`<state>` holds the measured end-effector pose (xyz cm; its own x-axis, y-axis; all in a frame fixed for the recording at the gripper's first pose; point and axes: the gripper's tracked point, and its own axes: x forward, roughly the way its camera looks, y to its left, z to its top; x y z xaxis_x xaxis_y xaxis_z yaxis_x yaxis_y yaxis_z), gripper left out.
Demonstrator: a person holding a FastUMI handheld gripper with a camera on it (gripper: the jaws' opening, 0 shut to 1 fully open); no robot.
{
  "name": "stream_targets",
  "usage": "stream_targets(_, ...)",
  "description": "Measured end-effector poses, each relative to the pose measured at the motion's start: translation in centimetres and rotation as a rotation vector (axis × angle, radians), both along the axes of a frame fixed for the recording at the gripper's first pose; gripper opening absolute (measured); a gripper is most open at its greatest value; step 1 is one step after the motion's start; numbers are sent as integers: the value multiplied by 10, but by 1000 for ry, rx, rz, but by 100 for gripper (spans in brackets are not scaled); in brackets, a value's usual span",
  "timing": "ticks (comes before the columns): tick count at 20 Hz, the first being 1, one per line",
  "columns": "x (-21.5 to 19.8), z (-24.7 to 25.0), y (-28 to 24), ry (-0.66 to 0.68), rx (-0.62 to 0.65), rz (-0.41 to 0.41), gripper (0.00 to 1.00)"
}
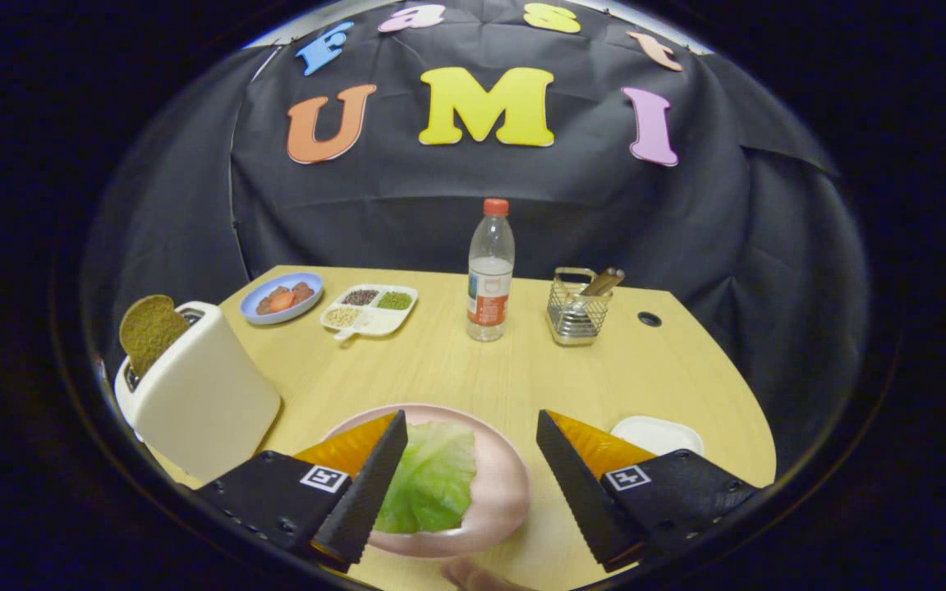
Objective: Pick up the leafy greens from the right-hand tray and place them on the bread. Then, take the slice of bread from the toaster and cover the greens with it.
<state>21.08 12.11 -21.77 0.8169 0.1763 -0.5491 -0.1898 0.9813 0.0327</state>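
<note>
Gripper (471, 427) spread wide, gripping nothing, hovering just above the near end of the table (456, 361). Between the two fingers and slightly toward the left one: leafy greens (432, 480) lying flat on a pink plate (499, 484), partly hidden behind the left finger; bread under the leaf not visible, so cannot tell whether it lies there. A fingertip of the person's hand (473, 577) just below the plate. Beside the right finger, a small white tray (658, 432), nothing seen on it. Likely past the greens step, with the covering step next. Calls for swinging left, since the toaster (198, 394) stands just beyond the left finger, a dark slice of bread (149, 328) sticking up from its slot, clear to pinch by its upper edge. Farther off: blue plate (282, 297), divided dish (370, 309), water bottle (490, 275), wire basket (578, 310)
</note>
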Motion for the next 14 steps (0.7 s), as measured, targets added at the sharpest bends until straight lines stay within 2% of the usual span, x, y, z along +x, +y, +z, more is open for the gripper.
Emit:
stream_targets(6, -51, 82, 38, -49, 117, 34, 97)
stream_targets(10, -74, 128, 75, -107, 110, 70, 96)
stream_targets(14, -82, 147, 122, -121, 86, 94, 96)
